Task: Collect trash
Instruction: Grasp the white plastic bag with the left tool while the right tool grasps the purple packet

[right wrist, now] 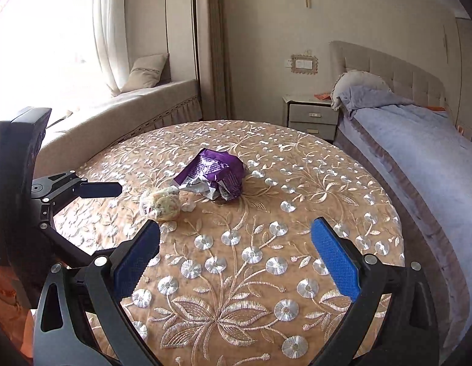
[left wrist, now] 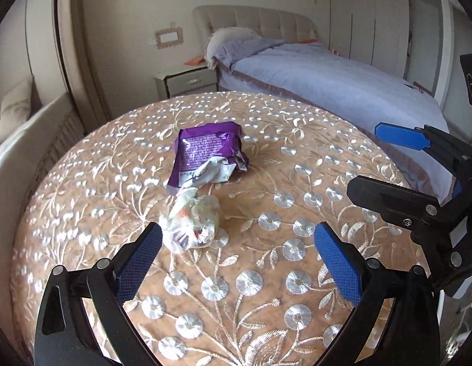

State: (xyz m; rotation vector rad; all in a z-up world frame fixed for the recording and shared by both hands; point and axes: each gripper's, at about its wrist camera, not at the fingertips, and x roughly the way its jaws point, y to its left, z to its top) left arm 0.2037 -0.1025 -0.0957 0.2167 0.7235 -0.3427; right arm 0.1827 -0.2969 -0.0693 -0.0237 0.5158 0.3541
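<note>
The left gripper [left wrist: 239, 241] is spread wide with nothing between its blue pads, hovering over the round embroidered worktop [left wrist: 296, 158]. Its left pad [left wrist: 140, 262] sits just beside a crumpled clear plastic wad [left wrist: 191, 219]. Touching the far side of that wad is a crumpled purple wrapper [left wrist: 208, 155].

The right gripper [right wrist: 236, 244] is equally wide open and empty, with both pieces of trash ahead and to its left: the plastic wad [right wrist: 159, 204] nearer, the purple wrapper [right wrist: 214, 174] beyond.

Only the right wrist view shows a small white scrap [right wrist: 188, 206] beside the wad, along with a bright curtained window [right wrist: 53, 30] and a window seat [right wrist: 129, 103]. The left wrist view alone shows wardrobe doors [left wrist: 367, 15] behind the bed [left wrist: 327, 79]. Each view catches the other gripper at its edge.
</note>
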